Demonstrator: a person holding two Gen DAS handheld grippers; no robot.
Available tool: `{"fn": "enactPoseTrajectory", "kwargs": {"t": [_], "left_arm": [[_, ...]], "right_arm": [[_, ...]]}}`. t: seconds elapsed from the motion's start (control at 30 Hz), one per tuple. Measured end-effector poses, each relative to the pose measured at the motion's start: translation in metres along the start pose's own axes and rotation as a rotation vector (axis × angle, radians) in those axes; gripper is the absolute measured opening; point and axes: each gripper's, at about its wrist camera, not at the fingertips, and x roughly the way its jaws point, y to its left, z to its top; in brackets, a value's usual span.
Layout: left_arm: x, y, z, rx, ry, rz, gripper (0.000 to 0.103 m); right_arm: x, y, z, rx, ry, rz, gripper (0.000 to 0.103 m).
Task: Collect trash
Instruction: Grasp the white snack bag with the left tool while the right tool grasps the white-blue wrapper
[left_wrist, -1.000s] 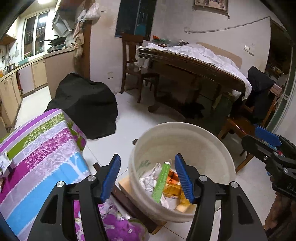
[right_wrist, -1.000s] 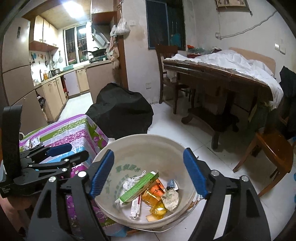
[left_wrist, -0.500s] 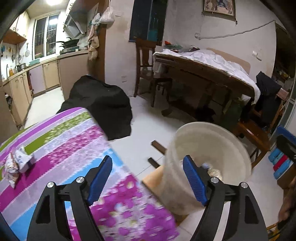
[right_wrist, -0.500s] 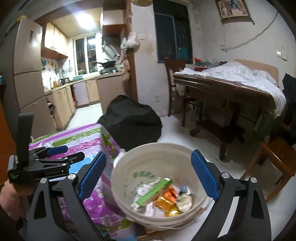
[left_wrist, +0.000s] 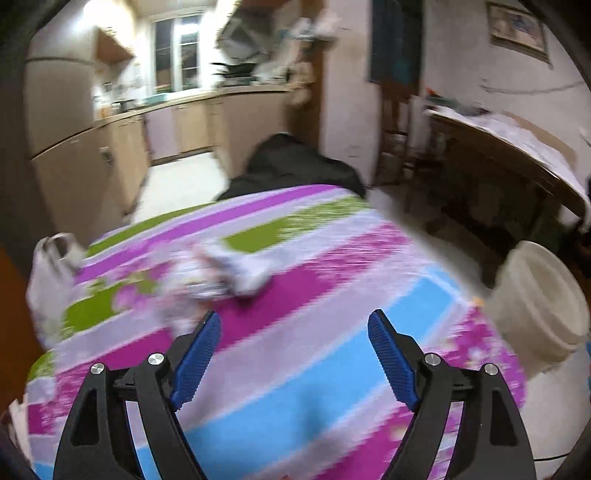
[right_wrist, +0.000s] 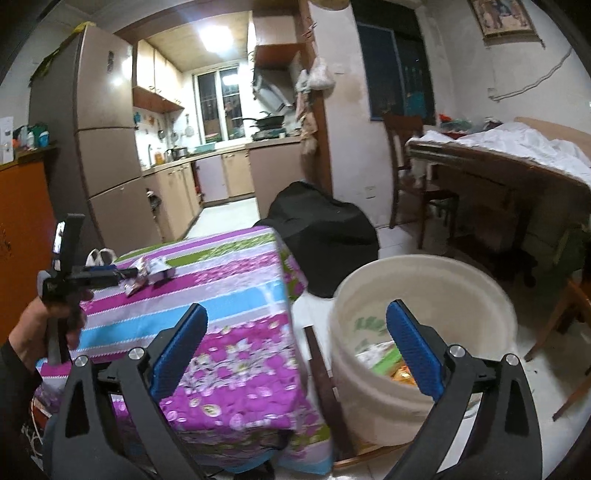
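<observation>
Crumpled white snack wrappers (left_wrist: 221, 273) lie on the striped, flowered tablecloth (left_wrist: 332, 332), ahead and to the left of my left gripper (left_wrist: 294, 321). Its jaws are opening, with nothing between them; the view is blurred. The cream bucket (left_wrist: 543, 295) stands on the floor off the table's right edge. In the right wrist view my right gripper (right_wrist: 295, 310) hangs over the gap between tablecloth (right_wrist: 229, 295) and bucket (right_wrist: 424, 280), its jaws opening and empty. Wrappers and a green packet (right_wrist: 380, 358) lie in the bucket. A hand holds the left gripper (right_wrist: 122, 272) just short of the wrappers (right_wrist: 151, 269).
A white plastic bag (left_wrist: 48, 280) sits at the table's left edge. Beyond the table is a black covered bundle (right_wrist: 325, 240), then a chair (right_wrist: 406, 147) and a sheet-covered wooden table (right_wrist: 517, 155). A wooden plank (right_wrist: 325, 380) leans next to the bucket. A fridge (right_wrist: 107, 129) is at the left.
My left gripper has swung from above the bucket to over the tablecloth, toward the wrappers. The right gripper has shifted left, so the bucket sits further right. Both jaws stand wider.
</observation>
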Motion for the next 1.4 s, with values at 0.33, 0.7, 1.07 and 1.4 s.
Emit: {"fn": "enactPoseTrajectory", "kwargs": {"t": [0.33,0.7,1.07,1.4], "left_arm": [[-0.018,0.127,-0.027,-0.085,-0.017,0.175,0.082],[0.055,0.103,0.001,0.108,0.037,-0.03,0.087],[0.107,0.125,0.006,0.031,0.111,-0.044,0.049],[0.02,0.165,-0.04,-0.119,0.087,0.051,0.048]], "right_arm": [[0.027,0.058,-0.024,-0.064,0.07,0.102,0.094],[0.033,0.071,-0.031,-0.064,0.124,0.083,0.094],[0.051,0.074,-0.022,-0.083,0.146,0.087,0.094],[0.109,0.126,0.026,-0.193,0.191,0.297,0.094]]}}
